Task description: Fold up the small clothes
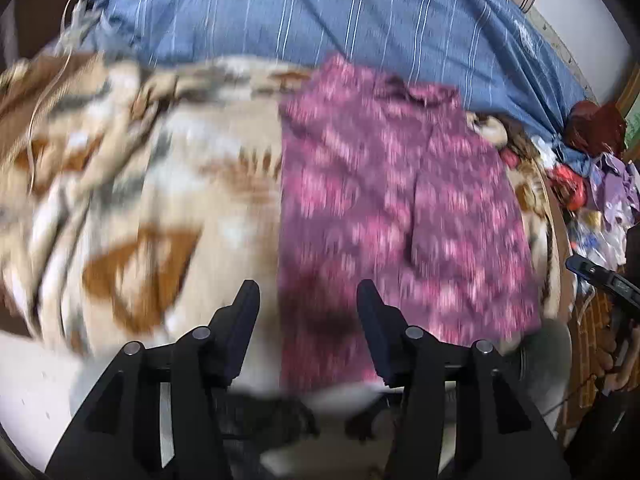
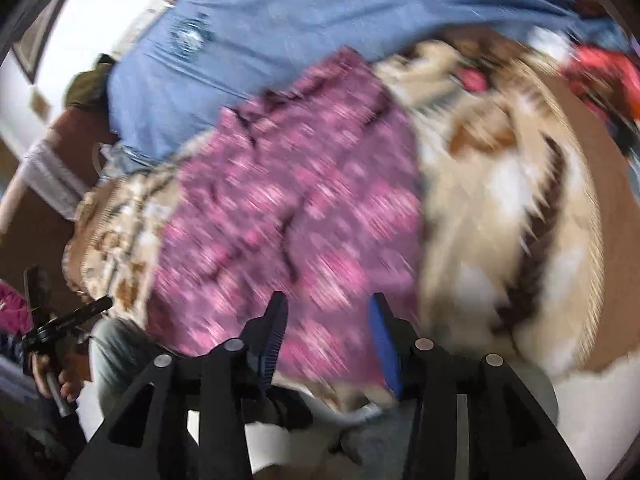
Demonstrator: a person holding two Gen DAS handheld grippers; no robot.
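A small magenta garment with a pale pink print (image 1: 400,208) lies spread on a beige plush blanket with brown and white patterning (image 1: 160,208), its far end against a blue white-striped bedsheet (image 1: 320,12); both views are motion-blurred, so seams and hems are hard to read. The left gripper (image 1: 308,300) hovers near the garment's near left edge with its fingers wide apart and nothing between them. The right gripper (image 2: 328,320) is likewise spread wide and empty, poised above the garment's near hem. To fold well, each gripper should probably pinch only the garment's top layer at a near corner, not the blanket pile beneath, then carry both corners evenly toward the far end so the crease runs straight. Open blanket lies on the garment's left for laying the fold flat; on its right, a jumble of red and lilac clothes (image 1: 600,168) crowds the bed's edge, so that side seems tighter.
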